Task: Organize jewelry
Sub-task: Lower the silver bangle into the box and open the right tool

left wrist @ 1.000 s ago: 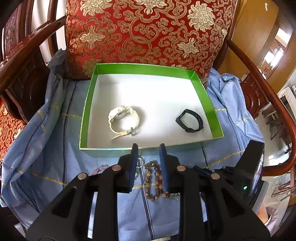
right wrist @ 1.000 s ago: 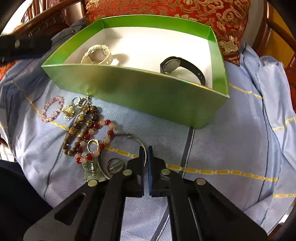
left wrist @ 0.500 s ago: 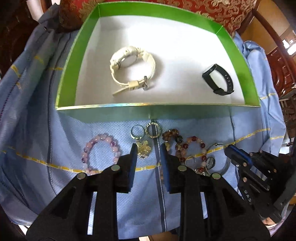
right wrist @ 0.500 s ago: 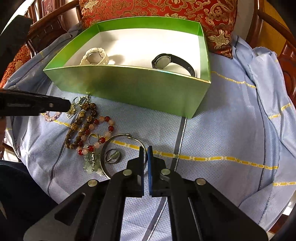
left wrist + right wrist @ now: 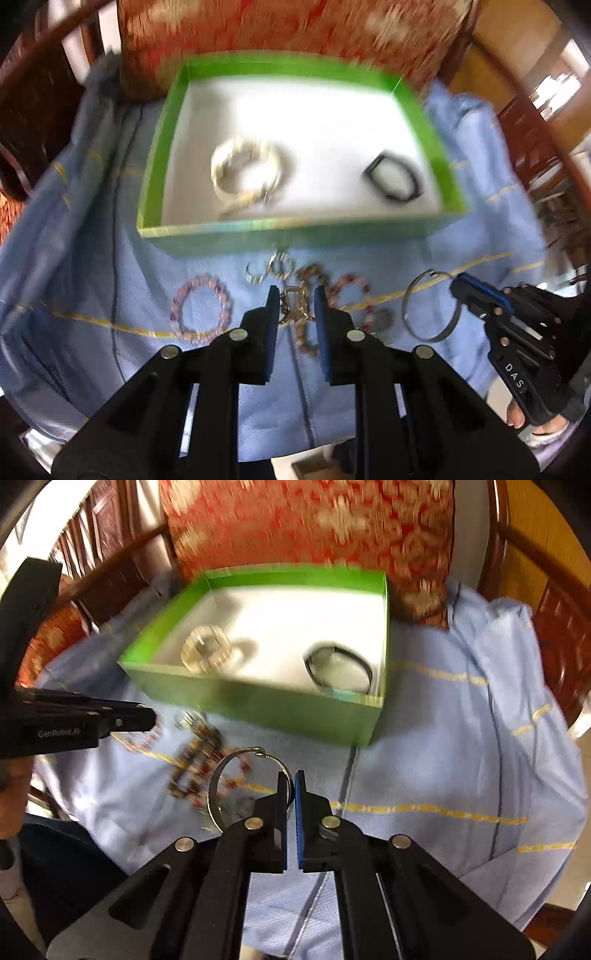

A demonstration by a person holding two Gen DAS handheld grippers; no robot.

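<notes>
Jewelry pieces are lying on a pale blue striped cloth (image 5: 92, 258) draped over a wooden chair: a pink bead bracelet (image 5: 201, 312), small silver rings (image 5: 269, 269) and a brown bead bracelet (image 5: 195, 760), all just at six o'clock of an open green box (image 5: 295, 229). Inside it are sitting a white watch (image 5: 247, 173) and a black watch (image 5: 393, 181). Left tongs (image 5: 295, 302) are closing around a gold charm (image 5: 293, 304), not yet pressing it. Right tongs (image 5: 291, 786) are pinching a thin silver bangle (image 5: 221, 775), holding it above the cloth.
</notes>
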